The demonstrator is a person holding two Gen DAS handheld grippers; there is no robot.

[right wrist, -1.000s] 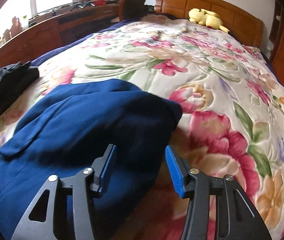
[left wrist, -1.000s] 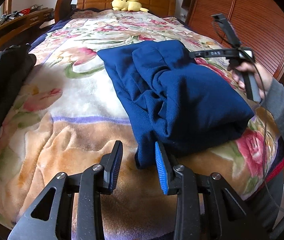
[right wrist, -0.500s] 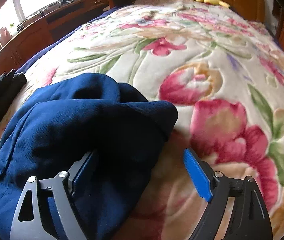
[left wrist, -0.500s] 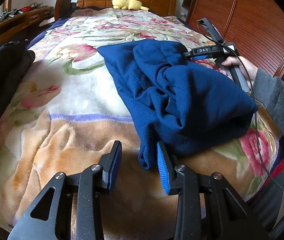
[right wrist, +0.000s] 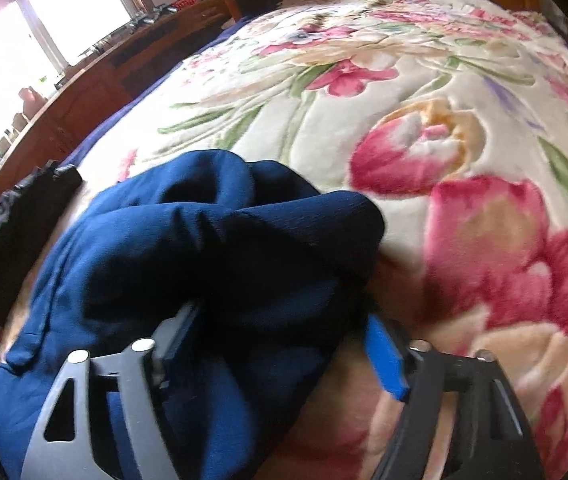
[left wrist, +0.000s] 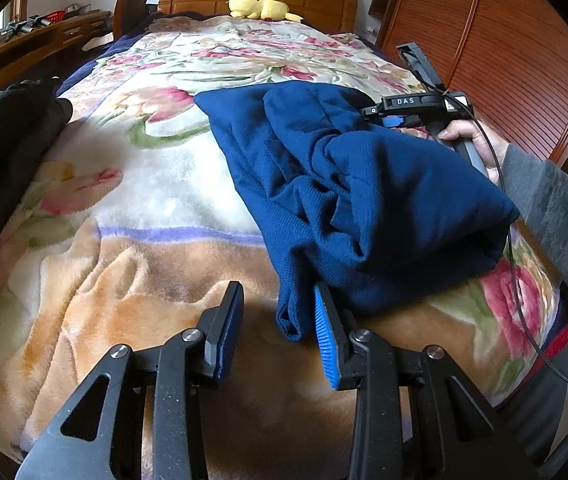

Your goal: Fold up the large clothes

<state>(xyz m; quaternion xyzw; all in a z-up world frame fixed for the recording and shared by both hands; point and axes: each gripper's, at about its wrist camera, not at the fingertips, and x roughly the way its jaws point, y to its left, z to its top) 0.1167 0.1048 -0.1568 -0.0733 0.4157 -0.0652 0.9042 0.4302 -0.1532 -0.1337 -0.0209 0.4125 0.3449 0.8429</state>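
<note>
Our navy garment point(left wrist: 355, 184) runs near to far; left gripper point(left wrist: 280, 332) stands narrowly parted, empty, while right gripper point(right wrist: 280, 344) is closing around its fold.

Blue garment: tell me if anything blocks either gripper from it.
Nothing visible does. The left gripper stands open at the blue garment's near corner. The right gripper is closing with a bunched fold between its fingers. Only the floral blanket lies around.
</note>
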